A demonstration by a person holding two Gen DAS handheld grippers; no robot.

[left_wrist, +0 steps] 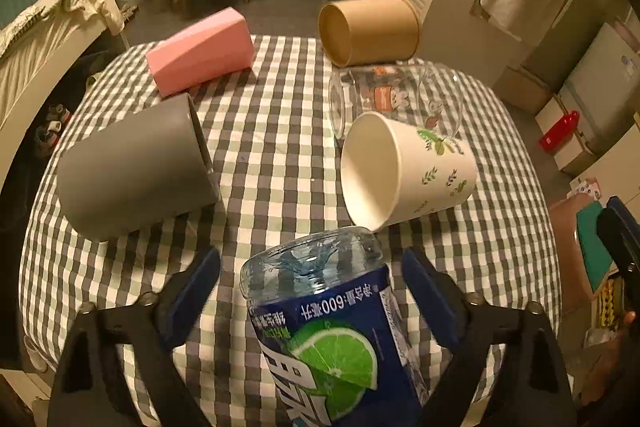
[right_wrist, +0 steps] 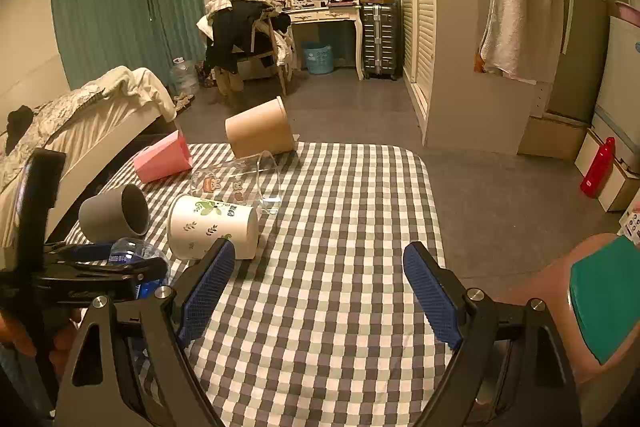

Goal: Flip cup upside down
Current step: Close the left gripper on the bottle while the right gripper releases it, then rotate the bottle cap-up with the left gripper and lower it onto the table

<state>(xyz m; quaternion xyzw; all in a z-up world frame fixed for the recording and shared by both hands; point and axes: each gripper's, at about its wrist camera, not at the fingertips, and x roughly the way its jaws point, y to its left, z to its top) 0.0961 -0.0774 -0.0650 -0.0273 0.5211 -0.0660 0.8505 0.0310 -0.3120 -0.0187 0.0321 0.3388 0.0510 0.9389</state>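
Observation:
A clear cut-off plastic bottle cup with a blue lime label (left_wrist: 328, 327) lies between the fingers of my left gripper (left_wrist: 312, 291), its base pointing away; the jaws stand wide and do not touch it. It also shows in the right wrist view (right_wrist: 136, 259) behind the left gripper (right_wrist: 100, 267). A white leaf-print paper cup (left_wrist: 408, 167) (right_wrist: 212, 225), a grey cup (left_wrist: 132, 167) (right_wrist: 114, 213), a pink cup (left_wrist: 200, 51) (right_wrist: 162, 157), a brown paper cup (left_wrist: 368, 31) (right_wrist: 260, 129) and a clear glass (left_wrist: 384, 95) (right_wrist: 236, 179) all lie on their sides. My right gripper (right_wrist: 320, 287) is open and empty over the cloth.
The table has a grey-and-white checked cloth (left_wrist: 272, 131) (right_wrist: 344, 211). A bed (right_wrist: 80, 115) stands left, a brown chair with a teal cushion (right_wrist: 592, 291) right, a red bottle (right_wrist: 598, 167) on the floor, and a wardrobe (right_wrist: 440, 27) behind.

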